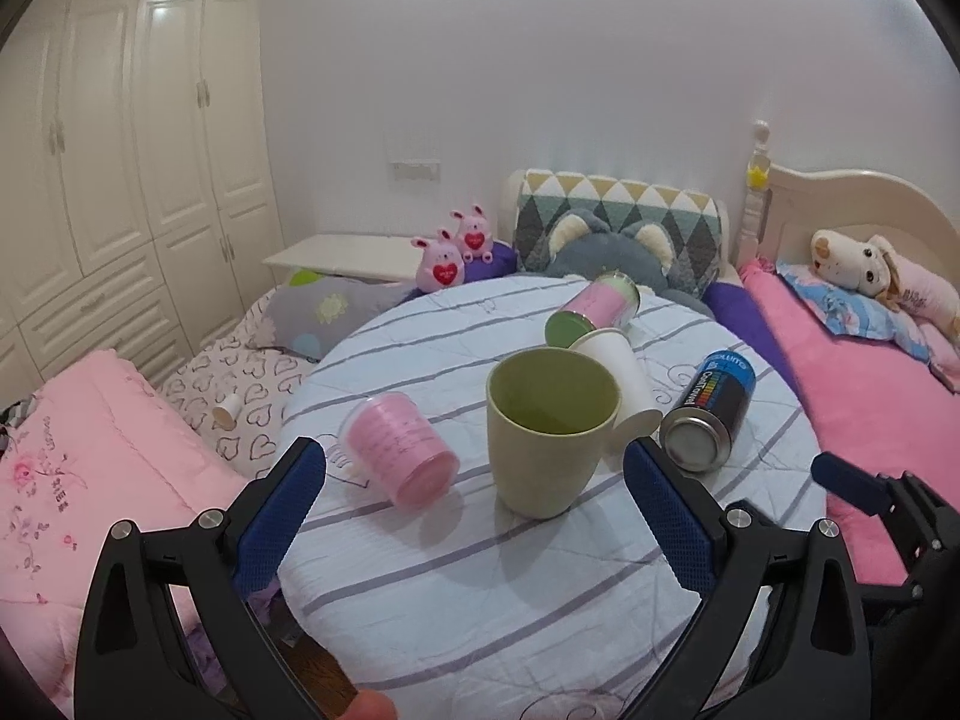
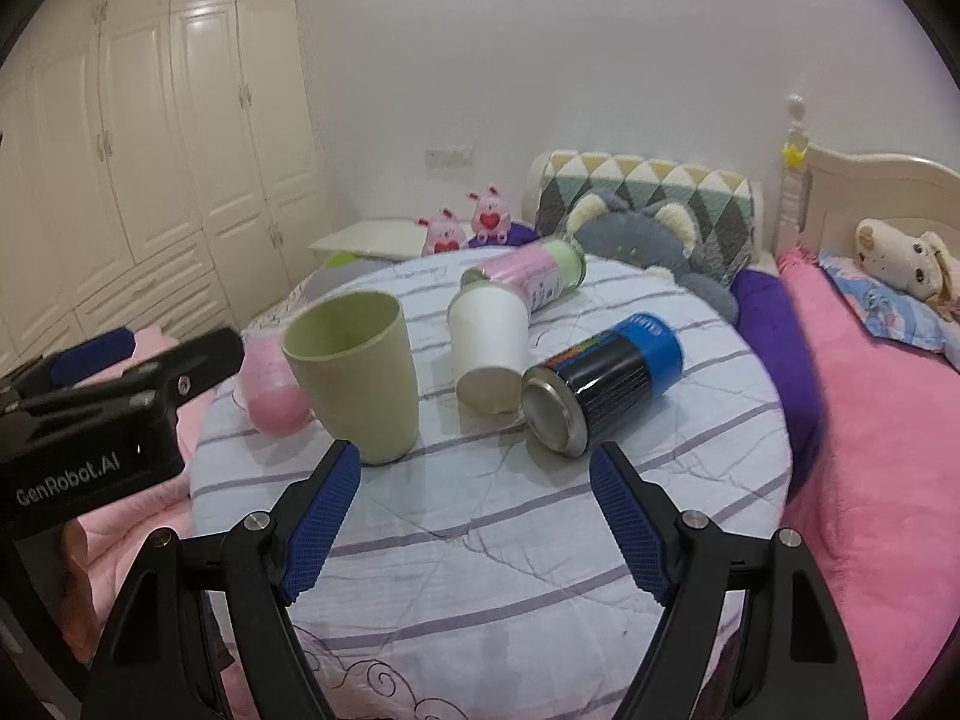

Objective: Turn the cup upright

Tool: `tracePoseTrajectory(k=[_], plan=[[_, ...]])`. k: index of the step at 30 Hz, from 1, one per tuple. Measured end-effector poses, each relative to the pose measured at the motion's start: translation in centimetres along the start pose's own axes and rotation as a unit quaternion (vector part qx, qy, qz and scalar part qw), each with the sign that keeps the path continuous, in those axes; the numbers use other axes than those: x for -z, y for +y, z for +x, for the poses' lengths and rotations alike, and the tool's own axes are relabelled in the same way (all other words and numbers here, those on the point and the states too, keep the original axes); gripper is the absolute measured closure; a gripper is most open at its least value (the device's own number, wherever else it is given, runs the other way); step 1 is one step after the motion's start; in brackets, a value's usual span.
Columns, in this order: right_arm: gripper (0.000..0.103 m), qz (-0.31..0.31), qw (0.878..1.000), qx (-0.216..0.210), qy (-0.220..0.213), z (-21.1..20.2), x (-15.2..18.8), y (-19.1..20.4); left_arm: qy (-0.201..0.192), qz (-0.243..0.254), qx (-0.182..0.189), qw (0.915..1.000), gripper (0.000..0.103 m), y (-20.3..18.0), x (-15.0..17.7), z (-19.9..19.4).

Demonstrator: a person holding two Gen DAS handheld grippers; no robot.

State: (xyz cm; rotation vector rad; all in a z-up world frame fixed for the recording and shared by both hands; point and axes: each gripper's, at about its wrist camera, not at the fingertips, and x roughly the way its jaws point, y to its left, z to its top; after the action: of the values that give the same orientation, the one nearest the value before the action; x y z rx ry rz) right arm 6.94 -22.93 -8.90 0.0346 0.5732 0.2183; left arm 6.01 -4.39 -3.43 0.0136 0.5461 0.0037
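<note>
A green cup [image 1: 549, 438] stands upright on the round striped table [image 1: 480, 588], mouth up; it also shows in the right wrist view [image 2: 360, 372]. My left gripper [image 1: 474, 474] is open, its fingers either side of the cup and a little nearer than it, holding nothing. My right gripper [image 2: 474, 480] is open and empty, over the table in front of the cans. The left gripper's body [image 2: 108, 426] shows at the left of the right wrist view.
A pink cup [image 1: 399, 450] lies on its side left of the green cup. A white paper cup [image 1: 621, 390], a blue-black can [image 1: 711, 414] and a pink-green can [image 1: 594, 306] lie behind. Beds with pink bedding and plush toys surround the table [image 2: 480, 570].
</note>
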Motion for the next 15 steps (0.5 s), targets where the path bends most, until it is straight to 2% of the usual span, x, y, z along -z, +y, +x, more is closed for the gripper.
tracePoseTrajectory(k=[7,15], plan=[[0.023,0.001,0.999,0.02,-0.036,-2.5,-0.2,0.9,-0.012,-0.007,0.006,0.9999,0.0,1.1,0.8,-2.2],[0.023,-0.005,0.998,0.017,-0.057,-3.9,-0.1,2.0,-0.013,-0.009,-0.001,0.9999,0.0,1.8,1.6,-3.3]])
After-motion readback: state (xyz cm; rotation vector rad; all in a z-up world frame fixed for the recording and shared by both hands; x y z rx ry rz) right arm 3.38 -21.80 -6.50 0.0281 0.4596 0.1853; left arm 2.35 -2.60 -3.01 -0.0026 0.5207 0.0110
